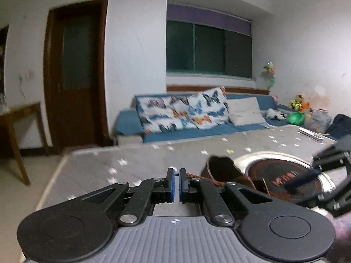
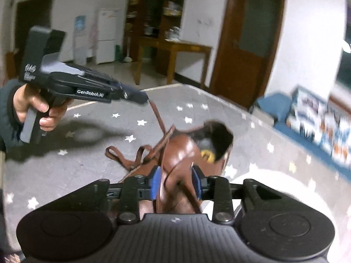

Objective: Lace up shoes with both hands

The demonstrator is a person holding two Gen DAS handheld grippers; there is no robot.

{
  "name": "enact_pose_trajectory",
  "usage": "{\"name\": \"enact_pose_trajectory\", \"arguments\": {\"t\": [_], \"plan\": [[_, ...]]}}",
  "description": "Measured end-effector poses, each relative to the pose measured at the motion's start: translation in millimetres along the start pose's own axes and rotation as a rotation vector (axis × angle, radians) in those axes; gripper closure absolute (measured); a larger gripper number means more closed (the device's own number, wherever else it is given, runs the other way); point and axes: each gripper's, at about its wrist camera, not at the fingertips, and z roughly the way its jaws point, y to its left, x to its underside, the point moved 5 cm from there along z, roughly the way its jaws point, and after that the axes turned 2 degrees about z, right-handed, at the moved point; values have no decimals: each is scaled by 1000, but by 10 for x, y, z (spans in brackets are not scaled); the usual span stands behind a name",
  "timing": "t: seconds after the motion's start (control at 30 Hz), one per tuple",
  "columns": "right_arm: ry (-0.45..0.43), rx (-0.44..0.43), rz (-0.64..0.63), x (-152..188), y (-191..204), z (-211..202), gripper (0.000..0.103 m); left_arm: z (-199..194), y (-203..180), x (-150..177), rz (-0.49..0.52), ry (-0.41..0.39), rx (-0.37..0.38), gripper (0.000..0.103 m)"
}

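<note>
A brown leather shoe (image 2: 182,146) lies on a grey star-patterned cover (image 2: 87,164), opening toward the far side. In the right wrist view, a hand (image 2: 33,105) holds my left gripper (image 2: 142,97) above and to the left of the shoe. It is shut on the end of a brown lace (image 2: 156,114), which runs taut down to the eyelets. The left wrist view shows the same left gripper (image 1: 176,184) pinched together, with the lace (image 1: 197,177) leading right to the shoe (image 1: 221,168). My right gripper (image 2: 177,183) stands open with the shoe's upper between its blue pads (image 2: 156,184).
A round dark plate with a metal rim (image 1: 283,175) is set into the cover just right of the shoe. A blue sofa with butterfly cushions (image 1: 182,114) stands behind. A wooden table (image 2: 175,46) and a brown door (image 2: 250,43) are farther off. Loose lace loops (image 2: 114,153) lie left of the shoe.
</note>
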Motion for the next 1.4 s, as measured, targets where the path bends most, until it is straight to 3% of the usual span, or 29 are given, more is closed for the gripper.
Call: {"name": "enact_pose_trajectory", "arguments": {"t": [0.2,0.4,0.77,1.23,1.33,1.4], "plan": [[34,18,129,175,-32,-78,49,-195,24,-197,55,-85,-82,99],[46,45,175,259,-43,-165,39,-393,164,-400,64,-164,-167,99],[59,36,191,269,50,-85,35,-681,284,-591,130,-277,-365,99],[74,39,193,272,113,-15,33,-815,371,-695,173,-324,-456,99],[76,38,192,273,115,3,32,-799,410,-694,148,-297,-413,99],[77,38,192,274,115,16,31,-764,413,-656,114,-263,-335,99]]}}
